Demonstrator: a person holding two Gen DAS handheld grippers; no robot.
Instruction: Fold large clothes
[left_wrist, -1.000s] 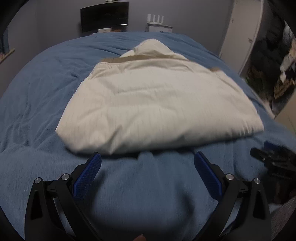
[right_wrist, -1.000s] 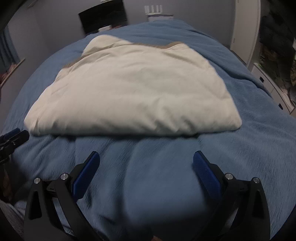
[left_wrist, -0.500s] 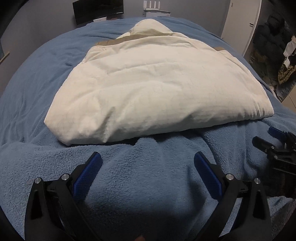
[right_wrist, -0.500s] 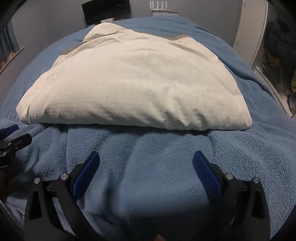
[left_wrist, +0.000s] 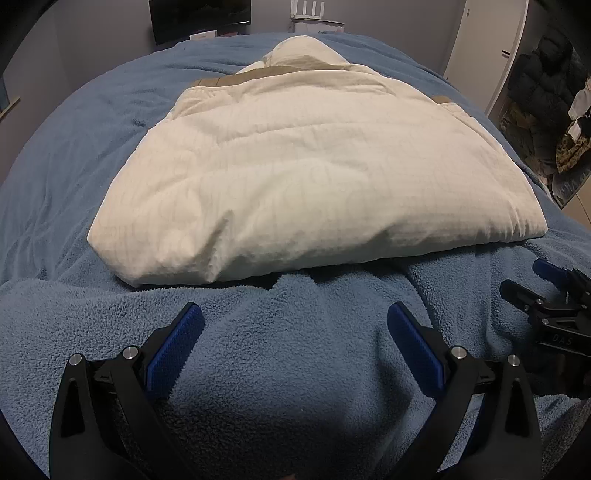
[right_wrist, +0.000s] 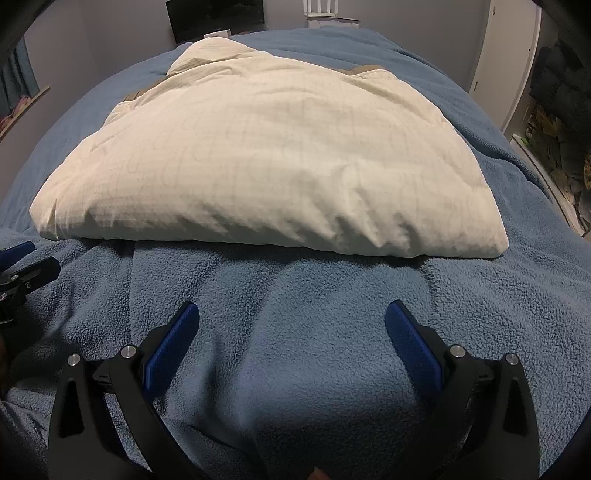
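Lying folded into compact cream bundle, garment (left_wrist: 314, 184) sits mid-bed on blue blanket (left_wrist: 277, 350). Left gripper (left_wrist: 293, 334) and right gripper (right_wrist: 291, 332) hover near edge, fingers spread, empty. Folding looks nearly finished; far hood-like end unclear.

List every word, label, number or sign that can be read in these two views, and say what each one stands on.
"DAS": faint raised letters on the black body of the right tongs, seen at the right edge of the left wrist view.
Small box under the dark screen: any print is too small to read.
Cream folded garment: only a faint grid pattern, no text.
Blue blanket: no text.
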